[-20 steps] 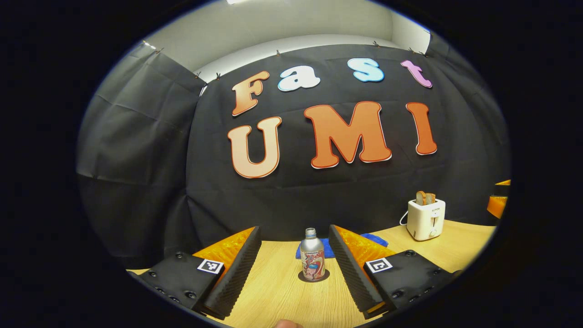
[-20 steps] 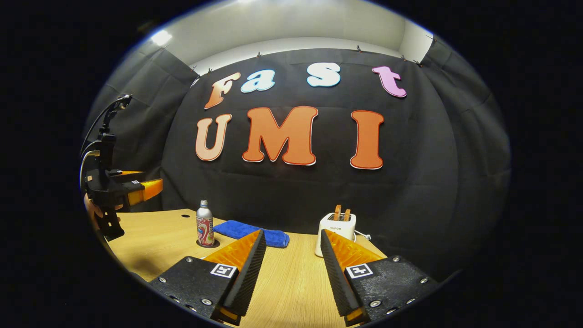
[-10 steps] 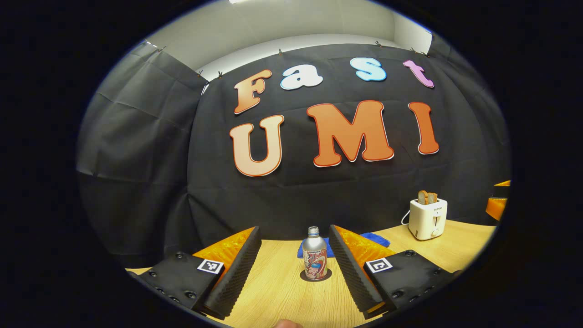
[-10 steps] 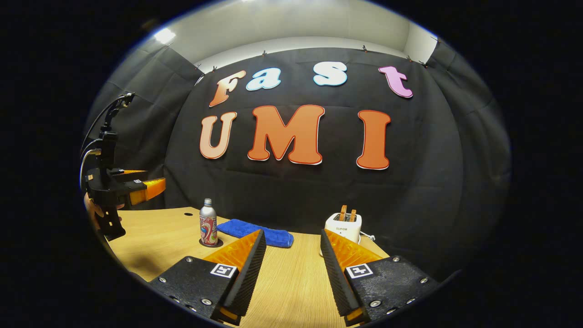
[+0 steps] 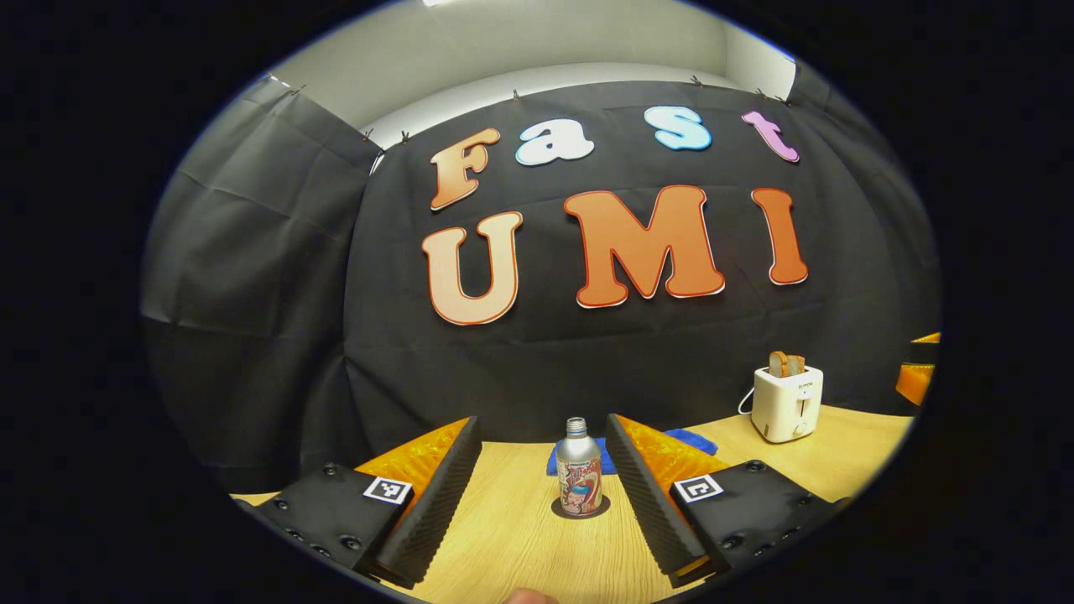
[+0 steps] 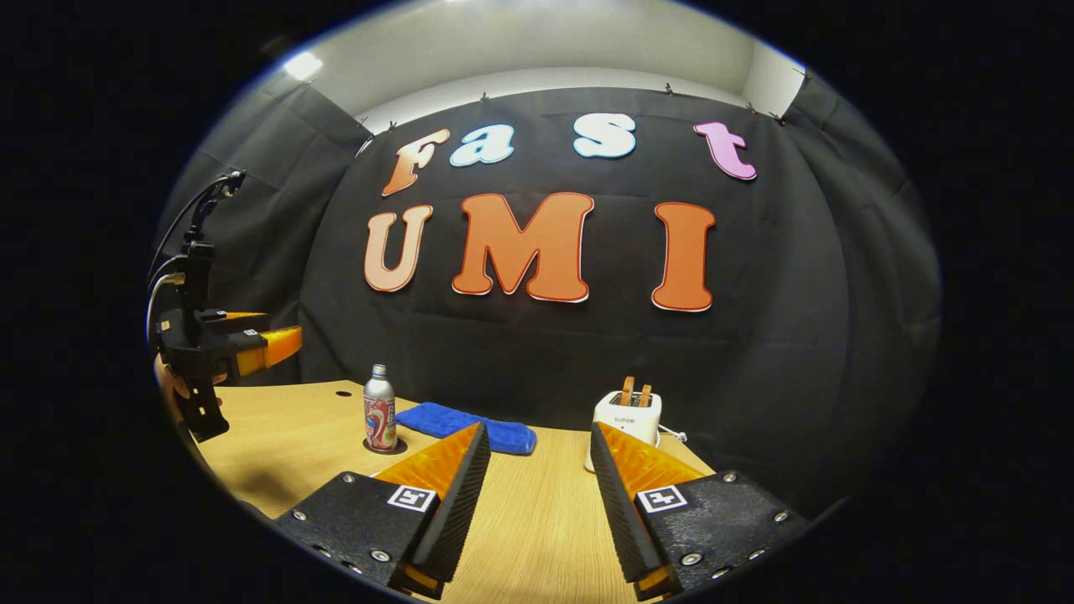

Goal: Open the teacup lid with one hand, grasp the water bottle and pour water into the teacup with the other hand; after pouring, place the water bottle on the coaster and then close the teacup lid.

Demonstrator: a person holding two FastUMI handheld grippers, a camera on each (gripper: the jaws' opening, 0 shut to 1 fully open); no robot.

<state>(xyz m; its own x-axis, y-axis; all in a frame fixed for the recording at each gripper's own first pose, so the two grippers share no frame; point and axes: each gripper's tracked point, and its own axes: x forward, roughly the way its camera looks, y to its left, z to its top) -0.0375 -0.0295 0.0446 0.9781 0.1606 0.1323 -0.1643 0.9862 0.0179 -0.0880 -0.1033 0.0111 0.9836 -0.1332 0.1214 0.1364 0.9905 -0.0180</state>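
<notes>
A silver water bottle (image 5: 578, 476) with a red printed label stands upright on a dark round coaster (image 5: 579, 508) on the wooden table. My left gripper (image 5: 544, 466) is open, held back from the bottle, which appears in the gap between its fingers. In the right gripper view the same bottle (image 6: 378, 409) stands on its coaster (image 6: 384, 445) at the left. My right gripper (image 6: 537, 470) is open and empty over the table. The left gripper (image 6: 220, 344), held in a hand, hangs above the table's left end.
A white toaster (image 5: 786, 403) with bread slices stands at the table's right rear, also seen as the toaster (image 6: 628, 415) beyond my right gripper. A blue cloth (image 6: 466, 427) lies behind the bottle. The wooden table (image 6: 537, 520) stretches ahead.
Both views shifted only slightly. Bottle, toaster and cloth stay put, and both grippers stay open.
</notes>
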